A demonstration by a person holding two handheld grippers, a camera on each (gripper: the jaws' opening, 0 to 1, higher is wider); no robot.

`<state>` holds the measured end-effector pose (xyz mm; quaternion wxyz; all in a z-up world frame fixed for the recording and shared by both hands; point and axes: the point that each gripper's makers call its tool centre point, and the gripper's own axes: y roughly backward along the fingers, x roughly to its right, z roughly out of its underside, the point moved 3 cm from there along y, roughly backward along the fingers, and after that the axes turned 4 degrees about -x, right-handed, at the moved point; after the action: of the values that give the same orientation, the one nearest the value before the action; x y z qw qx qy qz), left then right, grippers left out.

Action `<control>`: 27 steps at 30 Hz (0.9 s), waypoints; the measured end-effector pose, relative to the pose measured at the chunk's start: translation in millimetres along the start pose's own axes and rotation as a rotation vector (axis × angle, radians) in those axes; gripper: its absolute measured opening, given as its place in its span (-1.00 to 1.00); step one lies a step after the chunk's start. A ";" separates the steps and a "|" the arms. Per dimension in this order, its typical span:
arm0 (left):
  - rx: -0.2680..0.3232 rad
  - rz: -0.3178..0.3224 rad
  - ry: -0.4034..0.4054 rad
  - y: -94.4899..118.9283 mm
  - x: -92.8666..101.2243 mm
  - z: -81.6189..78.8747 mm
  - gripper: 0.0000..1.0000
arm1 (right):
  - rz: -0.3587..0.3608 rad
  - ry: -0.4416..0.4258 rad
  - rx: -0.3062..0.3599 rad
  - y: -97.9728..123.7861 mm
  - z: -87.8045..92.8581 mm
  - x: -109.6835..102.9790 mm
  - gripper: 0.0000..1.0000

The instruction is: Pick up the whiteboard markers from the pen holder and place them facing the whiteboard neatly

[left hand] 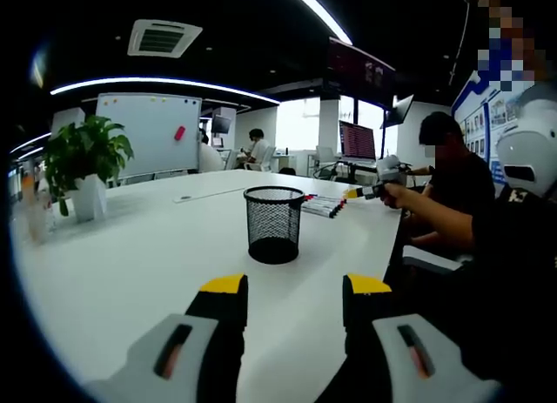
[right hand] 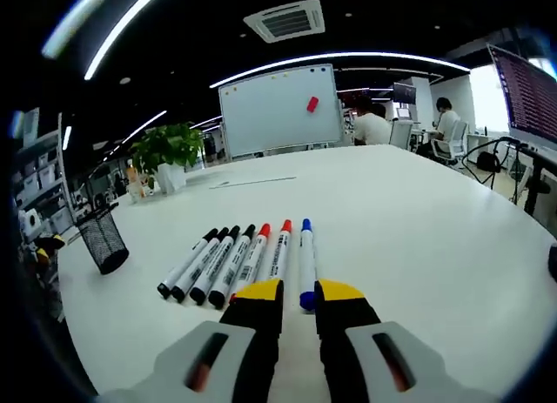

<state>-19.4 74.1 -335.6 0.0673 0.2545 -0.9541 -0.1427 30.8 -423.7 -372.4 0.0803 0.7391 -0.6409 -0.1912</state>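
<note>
Seven markers (right hand: 239,261) in a row on the table (right hand: 418,238), caps toward the whiteboard (right hand: 278,109). Right gripper (right hand: 298,293) just behind them, jaws slightly apart, pinching nothing. Holder (left hand: 273,225) upright mid-table, left gripper (left hand: 291,285) spread wide before it. Plant (left hand: 84,164) further off; person (left hand: 457,190) seated alongside.

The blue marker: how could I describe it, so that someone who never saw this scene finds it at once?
On the big white table, a row of markers lies side by side, caps toward the whiteboard. The blue marker is at the row's end, just before the right gripper. It alone has a blue cap; its neighbours are red and black.
</note>
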 end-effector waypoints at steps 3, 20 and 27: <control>0.002 0.003 0.003 0.0 0.5 -0.3 -0.10 | -0.028 -0.026 0.027 2.5 -7.5 0.5 -0.58; 0.021 -0.007 0.031 2.4 -4.8 -0.6 -0.09 | -0.023 0.172 0.099 22.2 -27.8 -27.7 -0.37; 0.054 -0.005 0.062 3.0 -5.4 -7.9 -0.05 | -0.139 0.212 0.148 25.6 -33.2 -50.4 -0.38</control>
<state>-14.5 77.5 -327.5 0.0894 0.2629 -0.9544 -0.1092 14.8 -382.9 -323.7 0.0793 0.8016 -0.5885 -0.0692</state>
